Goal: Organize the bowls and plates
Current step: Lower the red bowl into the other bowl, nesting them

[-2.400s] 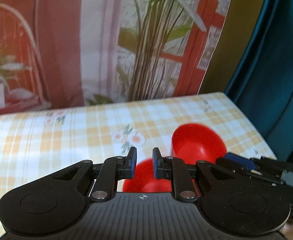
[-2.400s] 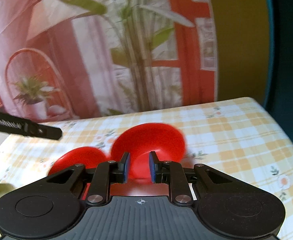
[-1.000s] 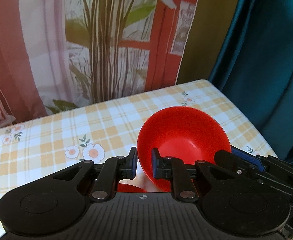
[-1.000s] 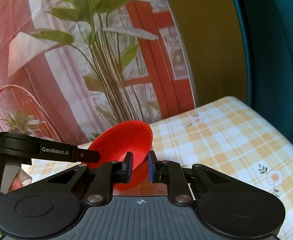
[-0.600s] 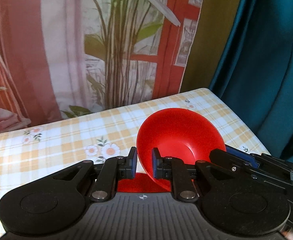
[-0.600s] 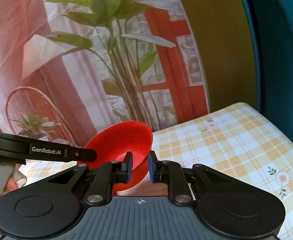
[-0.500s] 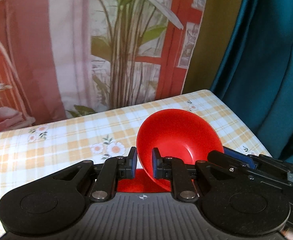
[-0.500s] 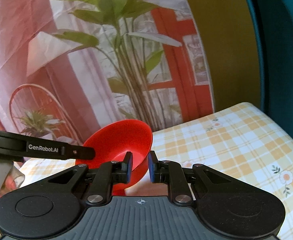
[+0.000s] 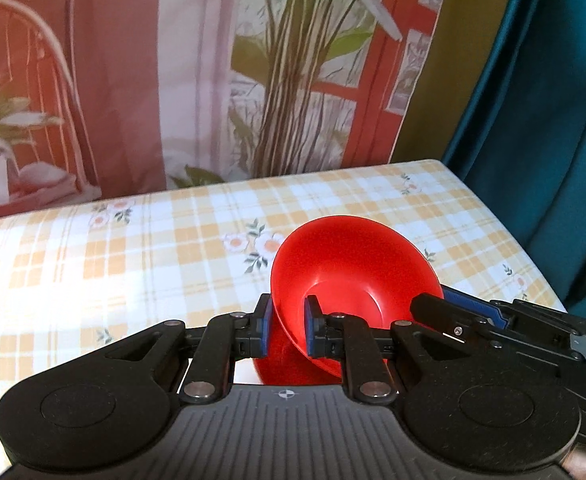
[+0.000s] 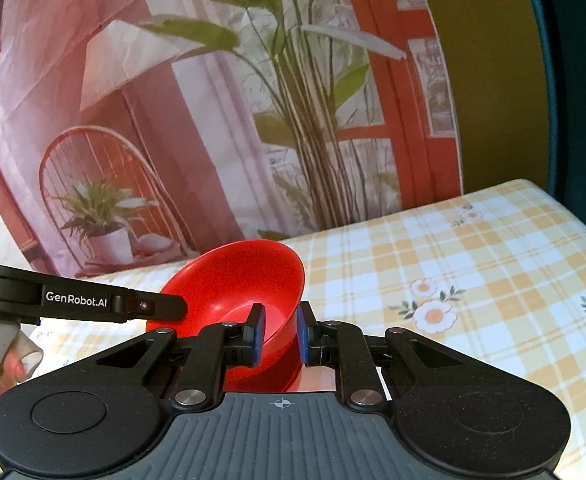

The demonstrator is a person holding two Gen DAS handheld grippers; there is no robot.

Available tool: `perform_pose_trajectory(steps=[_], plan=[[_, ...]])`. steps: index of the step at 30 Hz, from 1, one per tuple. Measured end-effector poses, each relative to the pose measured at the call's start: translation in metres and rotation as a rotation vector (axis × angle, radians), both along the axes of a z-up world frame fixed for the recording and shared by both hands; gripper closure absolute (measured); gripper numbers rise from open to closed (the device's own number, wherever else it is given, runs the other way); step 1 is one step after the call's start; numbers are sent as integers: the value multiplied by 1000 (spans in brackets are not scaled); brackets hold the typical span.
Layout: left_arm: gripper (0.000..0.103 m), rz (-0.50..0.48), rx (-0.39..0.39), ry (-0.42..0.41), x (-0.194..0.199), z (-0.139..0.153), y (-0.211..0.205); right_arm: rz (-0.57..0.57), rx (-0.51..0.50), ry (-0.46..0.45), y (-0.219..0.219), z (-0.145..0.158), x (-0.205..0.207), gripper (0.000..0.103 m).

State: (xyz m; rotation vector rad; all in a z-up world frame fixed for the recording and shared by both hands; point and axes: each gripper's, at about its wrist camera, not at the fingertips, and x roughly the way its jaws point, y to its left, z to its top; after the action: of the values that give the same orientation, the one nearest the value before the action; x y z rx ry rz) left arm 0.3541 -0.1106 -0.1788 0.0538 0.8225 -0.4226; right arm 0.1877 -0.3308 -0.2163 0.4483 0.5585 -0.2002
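Note:
A red bowl (image 9: 353, 268) is held tilted above the checked tablecloth, gripped from both sides. My left gripper (image 9: 287, 330) is shut on its left rim. My right gripper (image 10: 279, 334) is shut on its right rim, and the bowl (image 10: 237, 280) shows in front of it. The right gripper's fingers (image 9: 473, 316) reach in from the right in the left wrist view. The left gripper's finger (image 10: 93, 300) crosses from the left in the right wrist view. More red shows below the bowl; I cannot tell what it is.
The table (image 9: 133, 248) has a yellow checked cloth with flowers. A printed backdrop with plants (image 10: 293, 100) stands behind it. A teal curtain (image 9: 553, 100) hangs at the right. The table's right edge (image 9: 525, 248) is close to the bowl.
Both grippers have come down toward the table with the bowl still held between them. The view has tipped so more tablecloth shows.

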Motion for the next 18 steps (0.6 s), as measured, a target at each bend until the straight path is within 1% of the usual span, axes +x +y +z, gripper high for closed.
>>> perform_pose_trajectory(steps=[7, 13, 16, 18], plan=[[86, 3, 5, 23, -5, -10, 5, 11, 5, 25, 6, -9, 0, 86], [86, 6, -14, 42, -7, -16, 10, 16, 4, 43, 8, -13, 0, 86], [86, 4, -3, 56, -7, -21, 9, 15, 0, 50, 9, -15, 0, 86], [86, 0, 5, 46, -8, -23, 9, 16, 1, 52, 9, -16, 0, 86]])
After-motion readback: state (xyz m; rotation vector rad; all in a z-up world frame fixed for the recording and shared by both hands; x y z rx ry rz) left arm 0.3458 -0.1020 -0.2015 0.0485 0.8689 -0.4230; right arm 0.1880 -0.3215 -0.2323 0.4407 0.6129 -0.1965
